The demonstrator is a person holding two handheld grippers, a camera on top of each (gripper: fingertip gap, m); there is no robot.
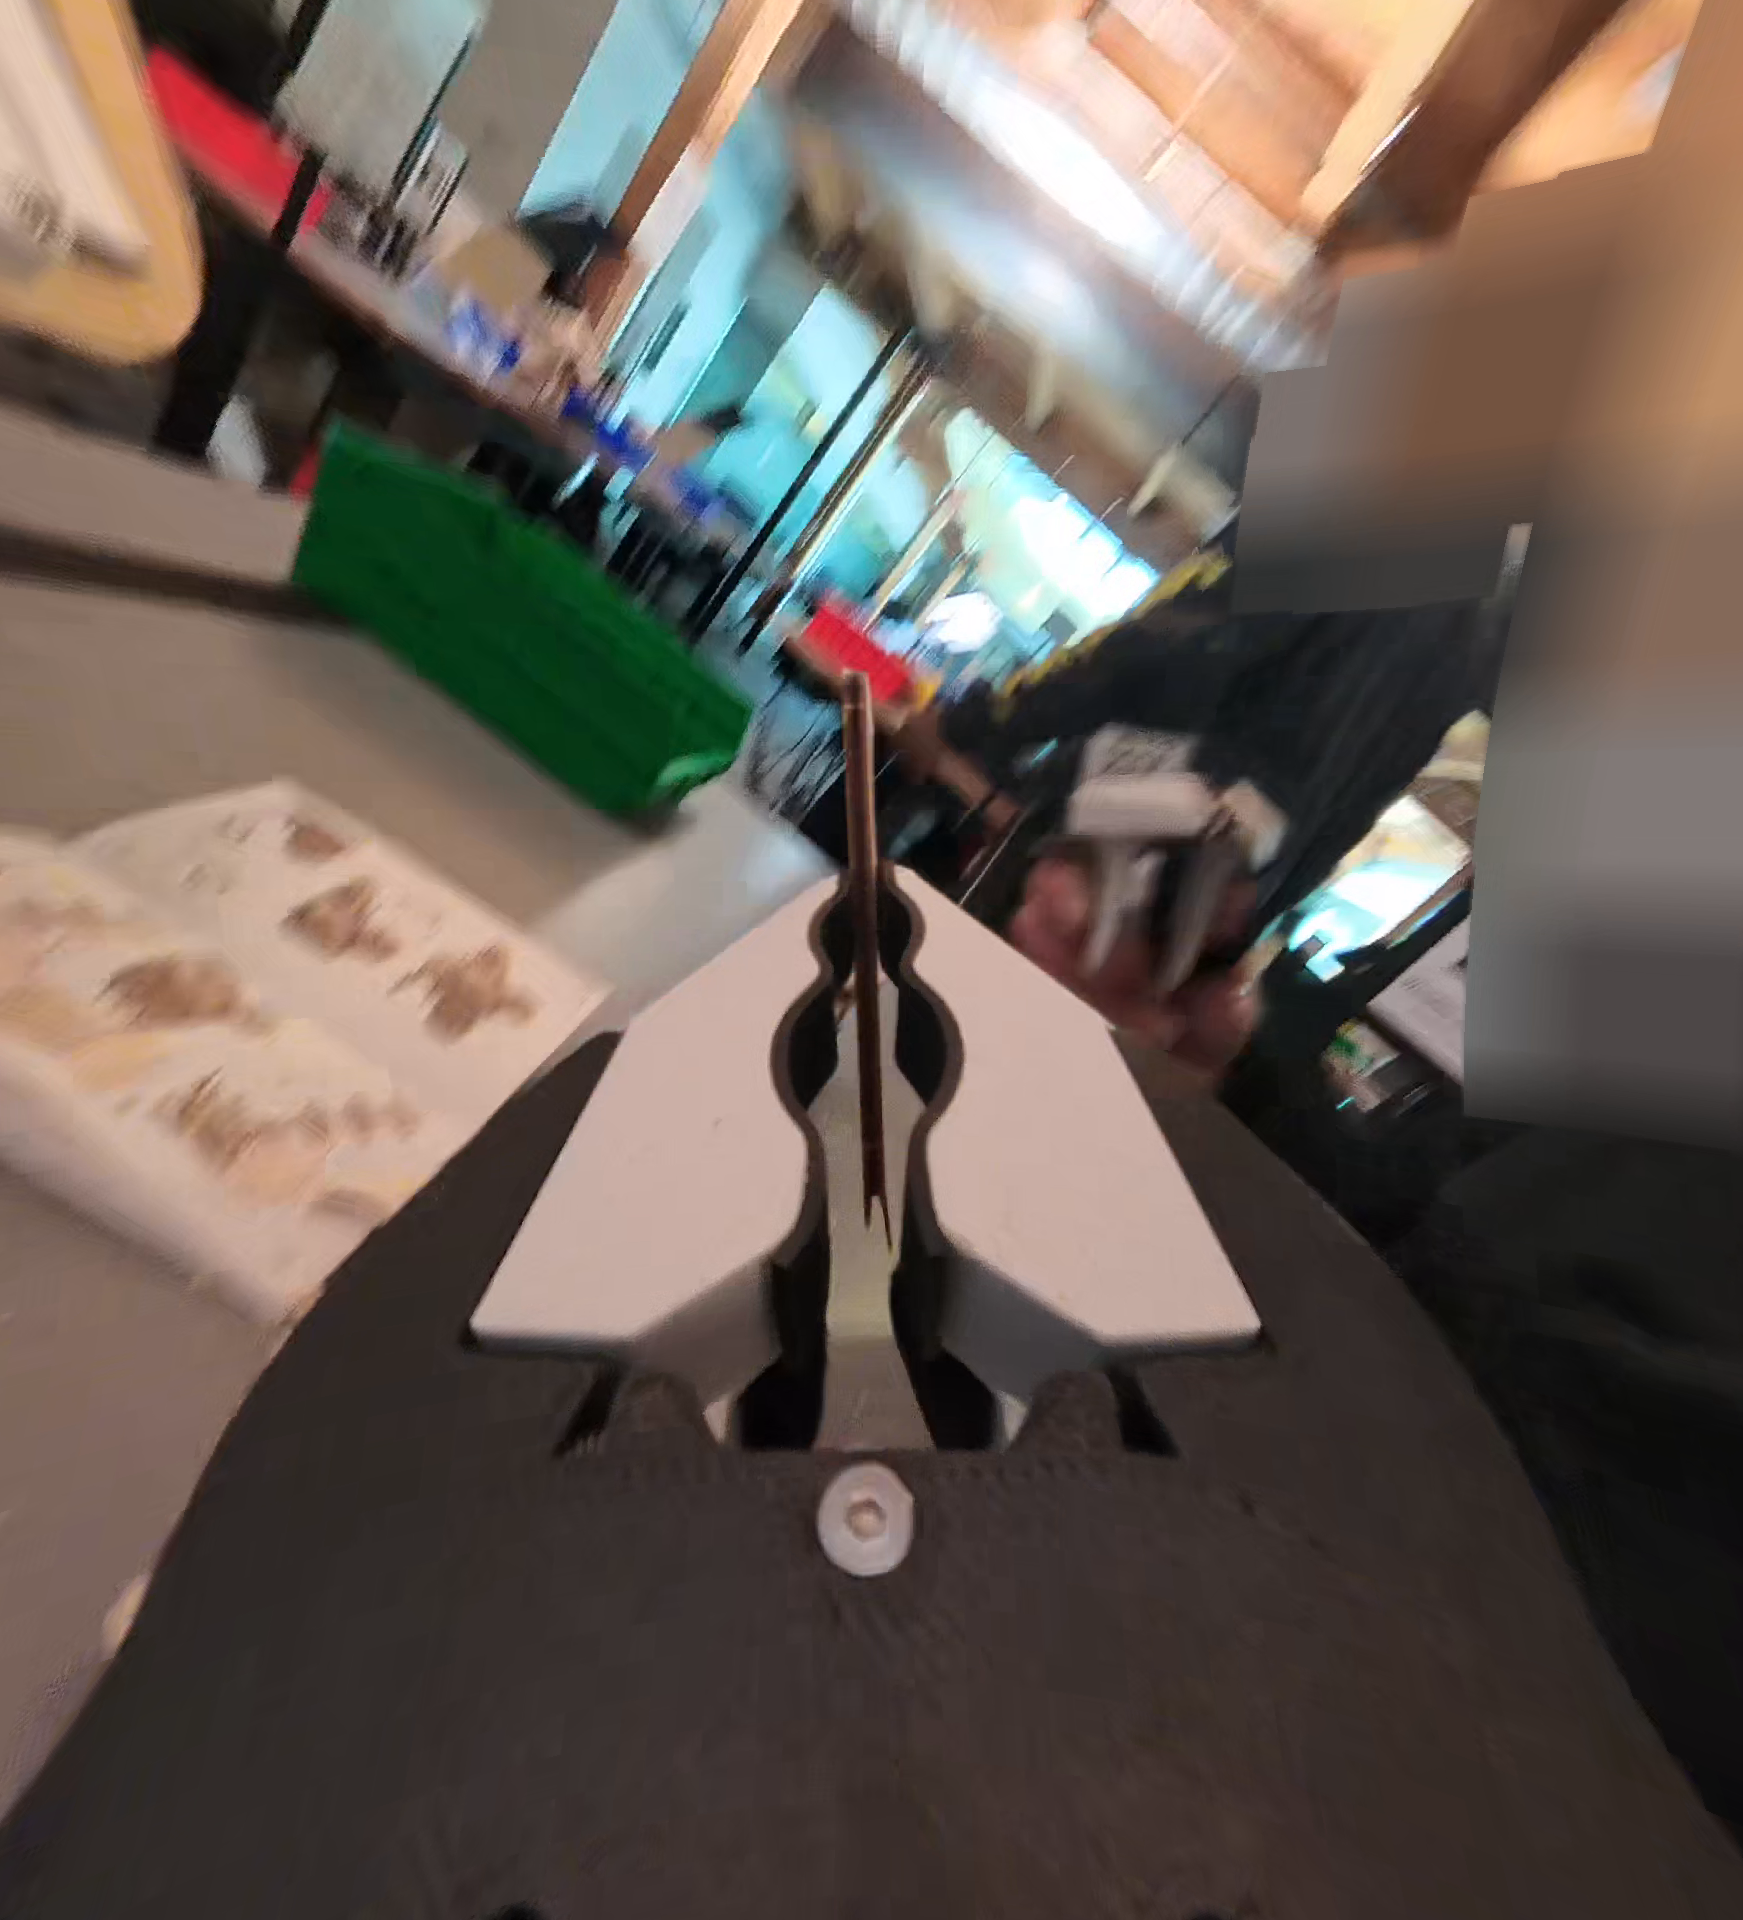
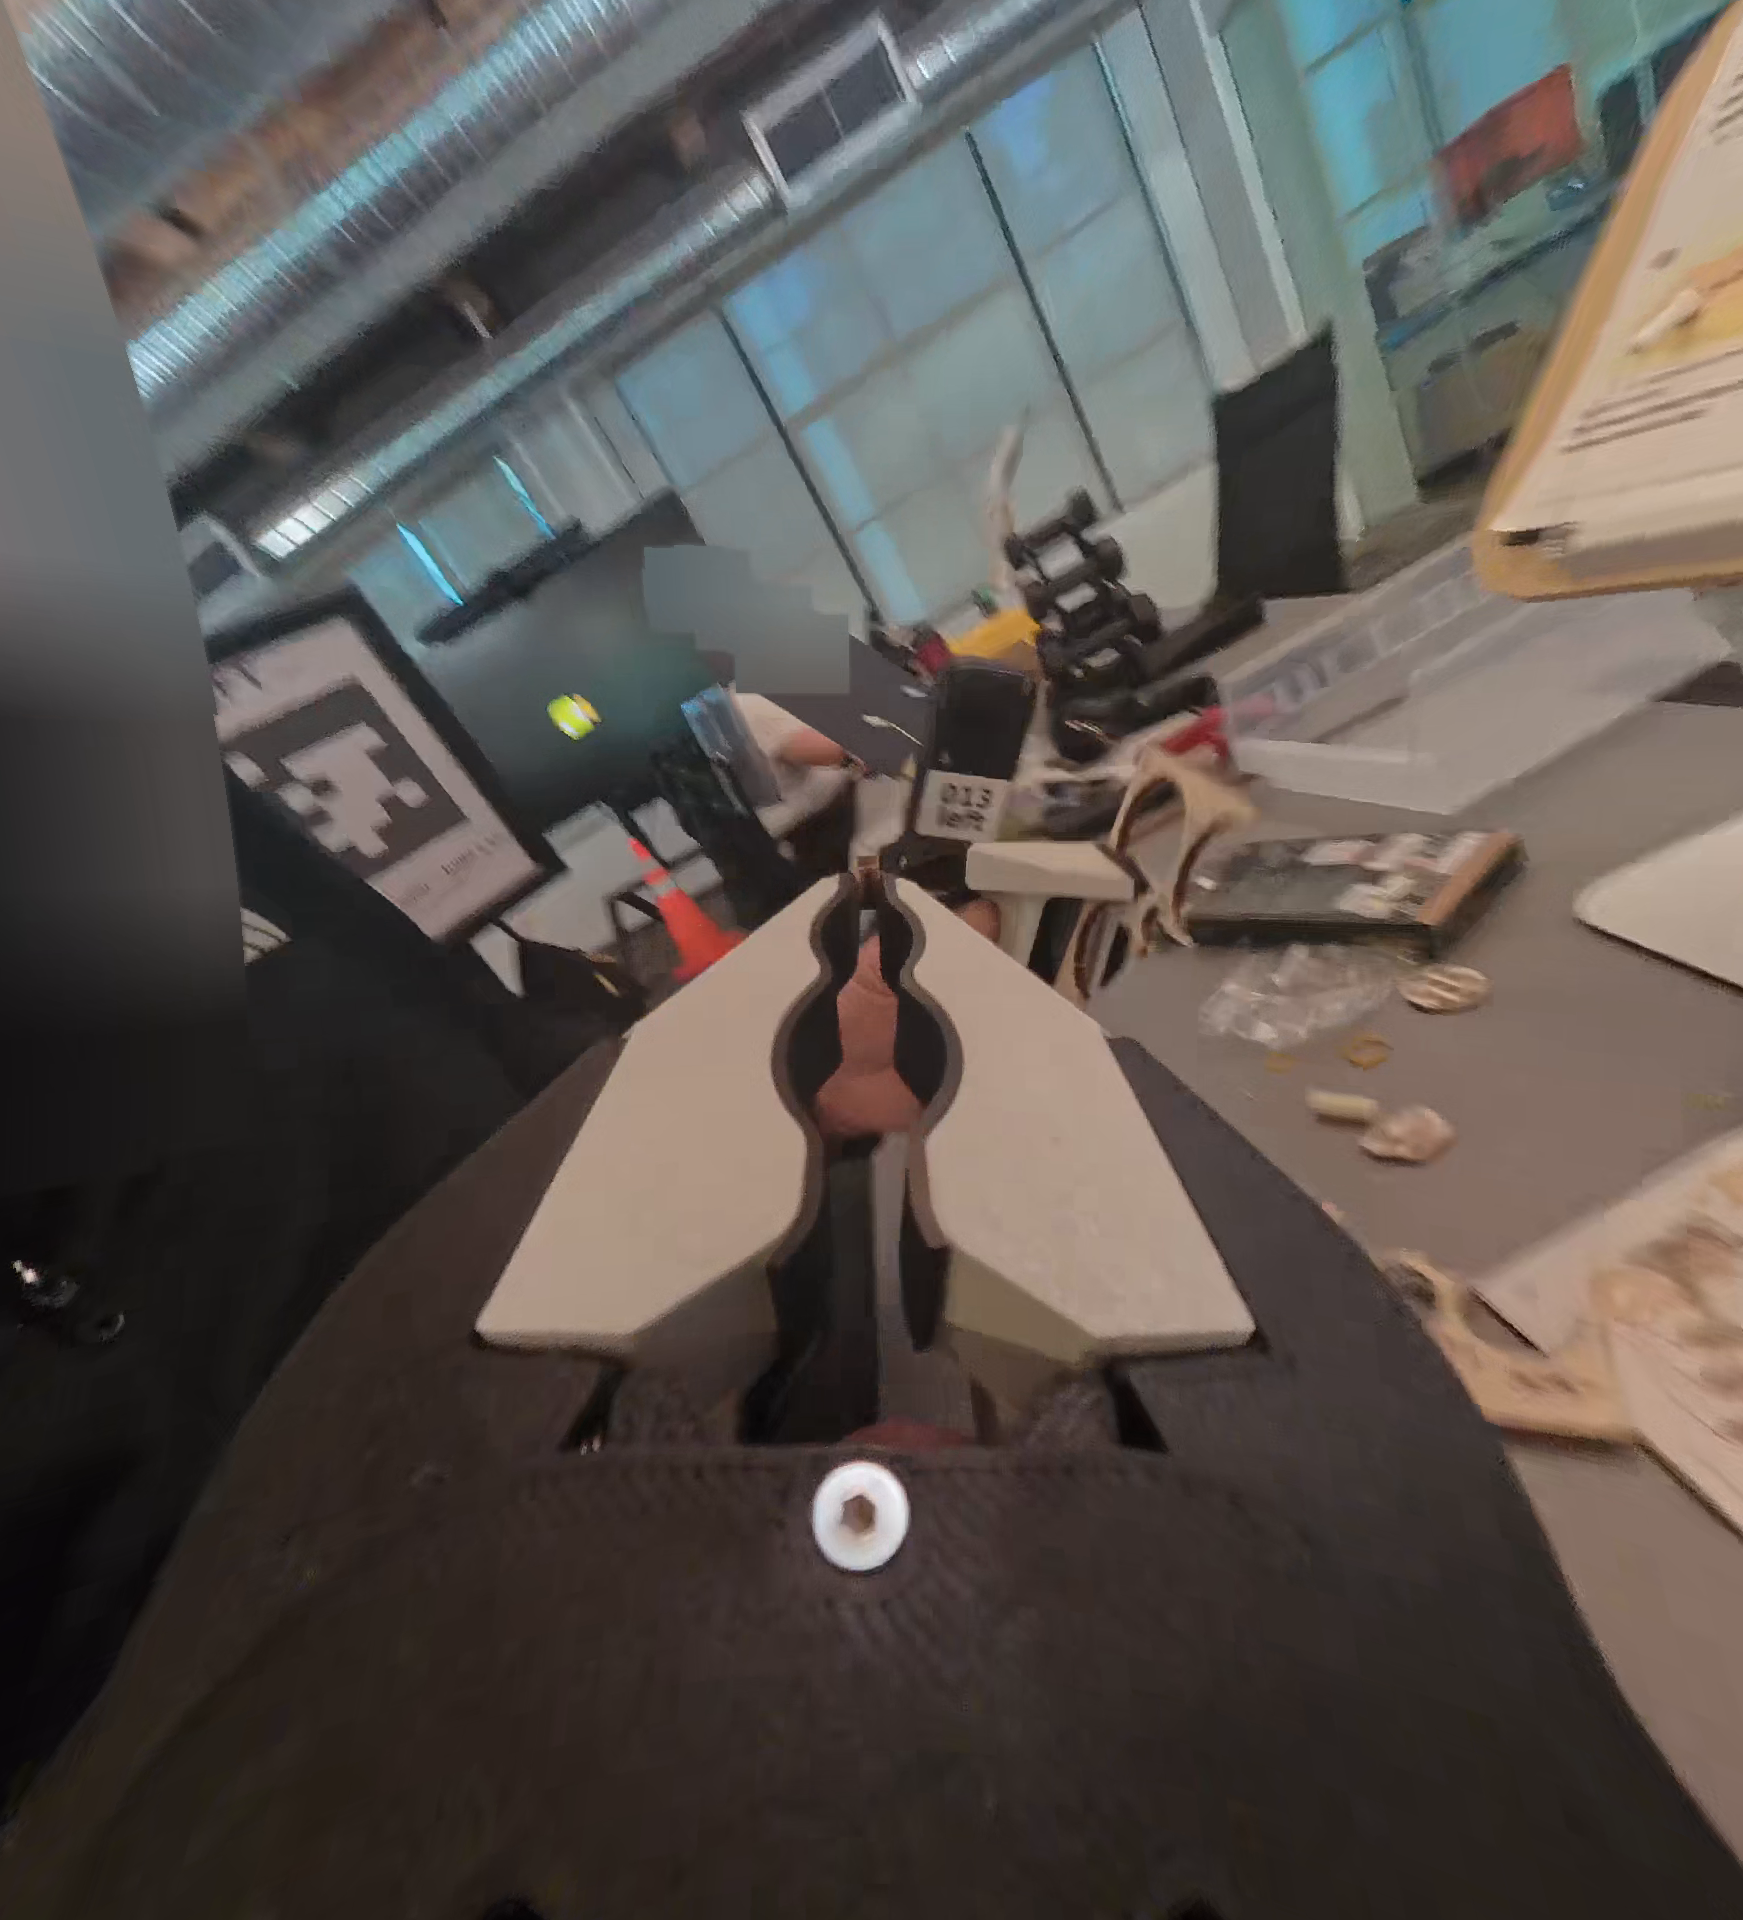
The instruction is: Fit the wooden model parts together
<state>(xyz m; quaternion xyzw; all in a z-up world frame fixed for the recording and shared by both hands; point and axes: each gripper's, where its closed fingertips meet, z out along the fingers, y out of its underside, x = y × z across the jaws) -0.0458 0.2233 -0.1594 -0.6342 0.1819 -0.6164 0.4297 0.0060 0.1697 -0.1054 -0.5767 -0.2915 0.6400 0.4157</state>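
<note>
Pinching a thin wooden piece edge-on, the left gripper is held above the table; a tiny part is nipped by the right gripper. Misaligned pressing could snap either.

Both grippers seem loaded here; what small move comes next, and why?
Probably bring the right gripper and its small wooden bit toward the thin wooden part clamped in the left gripper: the two pieces are apart, not yet mated.

Green bin, orange cone, grey table.
</note>
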